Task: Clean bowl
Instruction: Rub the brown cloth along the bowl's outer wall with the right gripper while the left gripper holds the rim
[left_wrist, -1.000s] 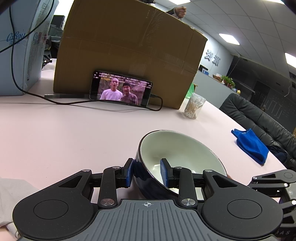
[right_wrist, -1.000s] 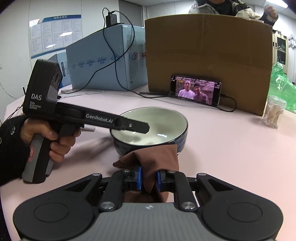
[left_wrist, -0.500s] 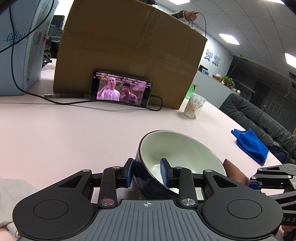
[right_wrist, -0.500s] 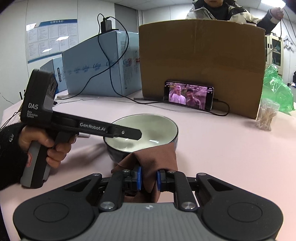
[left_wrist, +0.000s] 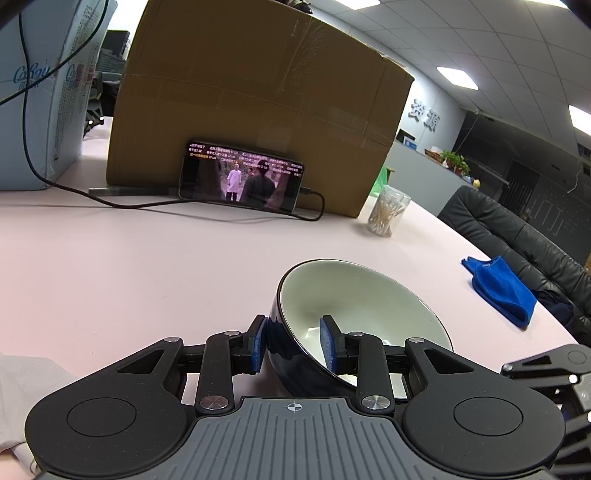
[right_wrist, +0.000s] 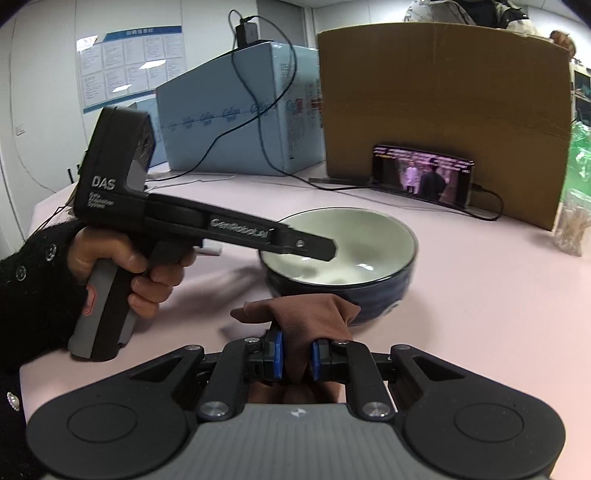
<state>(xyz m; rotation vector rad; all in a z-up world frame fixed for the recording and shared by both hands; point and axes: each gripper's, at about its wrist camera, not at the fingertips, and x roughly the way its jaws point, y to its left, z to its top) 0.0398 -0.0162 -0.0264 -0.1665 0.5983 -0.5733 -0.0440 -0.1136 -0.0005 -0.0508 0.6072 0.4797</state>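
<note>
Left claw (left_wrist: 293, 345) is clamped on the near-left rim of the bowl (left_wrist: 354, 295), one pad outside, one inside, bowl tilted on the desk (left_wrist: 129, 266). Right claw (right_wrist: 295, 356) pinches a brown cloth (right_wrist: 314, 314) just before the bowl's near wall; the bowl's interior lies directly ahead and above. Right claw is positioned to wipe.

We see the right gripper (right_wrist: 295, 360) with brown cloth (right_wrist: 310, 317) back off the bowl (right_wrist: 343, 258) rim; phone (right_wrist: 423, 177) video switches scenes.
</note>
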